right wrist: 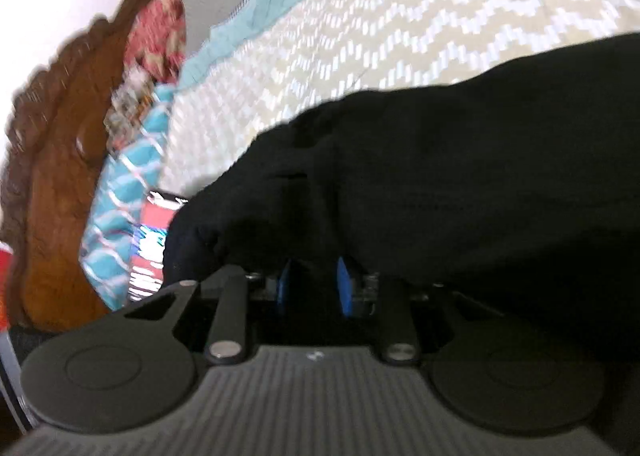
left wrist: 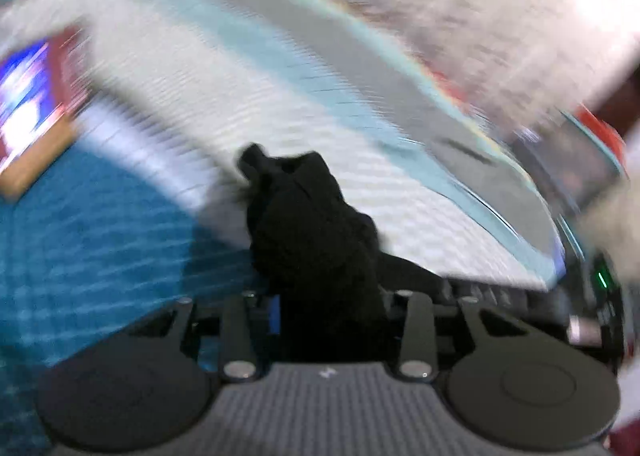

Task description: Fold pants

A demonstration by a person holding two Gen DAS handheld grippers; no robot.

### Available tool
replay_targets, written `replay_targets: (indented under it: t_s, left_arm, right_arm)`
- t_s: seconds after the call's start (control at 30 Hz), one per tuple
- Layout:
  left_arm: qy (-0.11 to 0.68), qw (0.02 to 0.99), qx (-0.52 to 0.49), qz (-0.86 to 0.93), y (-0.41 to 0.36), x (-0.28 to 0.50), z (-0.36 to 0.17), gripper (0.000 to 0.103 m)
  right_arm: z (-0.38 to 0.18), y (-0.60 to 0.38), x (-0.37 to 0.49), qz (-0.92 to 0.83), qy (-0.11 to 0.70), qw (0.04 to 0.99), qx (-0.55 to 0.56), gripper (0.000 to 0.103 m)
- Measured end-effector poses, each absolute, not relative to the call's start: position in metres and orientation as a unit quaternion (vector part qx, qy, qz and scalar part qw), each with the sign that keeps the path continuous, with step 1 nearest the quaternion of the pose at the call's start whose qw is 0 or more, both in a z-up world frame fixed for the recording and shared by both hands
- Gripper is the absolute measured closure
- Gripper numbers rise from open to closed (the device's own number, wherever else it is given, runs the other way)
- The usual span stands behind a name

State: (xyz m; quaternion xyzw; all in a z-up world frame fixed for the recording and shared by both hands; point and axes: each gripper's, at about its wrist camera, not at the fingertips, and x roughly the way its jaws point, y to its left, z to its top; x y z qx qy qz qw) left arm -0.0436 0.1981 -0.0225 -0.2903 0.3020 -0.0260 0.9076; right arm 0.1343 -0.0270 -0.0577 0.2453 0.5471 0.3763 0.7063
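Pants [right wrist: 440, 175], black and bunched, lie draped over the zigzag bedspread [right wrist: 400, 15].

- Your left hand-held gripper [left wrist: 320, 296] has a grey ribbed housing, two round black discs and black linkage bars with silver pivot screws.
- Your right hand-held gripper [right wrist: 314, 284] is built the same way, with blue pads [right wrist: 344, 288] on its fingers.

Bright daylight; left view heavily motion-blurred, right sharper; fisheye edges bent.
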Motion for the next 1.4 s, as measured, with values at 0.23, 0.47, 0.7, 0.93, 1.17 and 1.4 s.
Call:
replay_targets:
  t_s: [0.23, 0.47, 0.7, 0.93, 1.17, 1.4]
  left_arm:
    - [0.301, 0.945, -0.013, -0.129, 0.07, -0.062, -0.016, 0.061]
    - [0.32, 0.93, 0.066, -0.17, 0.04, -0.08, -0.025, 0.025]
    - [0.284, 0.938, -0.11, -0.162, 0.117, -0.106, 0.011, 0.013]
    - [0.355, 0.898, -0.25, -0.073, 0.172, -0.073, -0.019, 0.025]
    - [0.41, 0.872, -0.26, -0.073, 0.15, -0.047, -0.051, 0.027]
    - [0.416, 0.884, -0.204, -0.06, 0.126, -0.052, -0.046, 0.019]
  right_arm:
    - [-0.044, -0.16, 0.108, 0.294, 0.489, 0.746, 0.344, 0.072]
    - [-0.022, -0.212, 0.077, 0.249, 0.435, 0.794, 0.344, 0.051]
    - [-0.018, -0.208, 0.076, 0.297, 0.425, 0.795, 0.315, 0.023]
    - [-0.026, -0.154, 0.095, 0.288, 0.464, 0.798, 0.255, 0.056]
    - [0.009, -0.158, 0.056, 0.274, 0.374, 0.874, 0.149, 0.084]
    - [-0.007, -0.174, 0.061, 0.209, 0.41, 0.877, 0.14, 0.064]
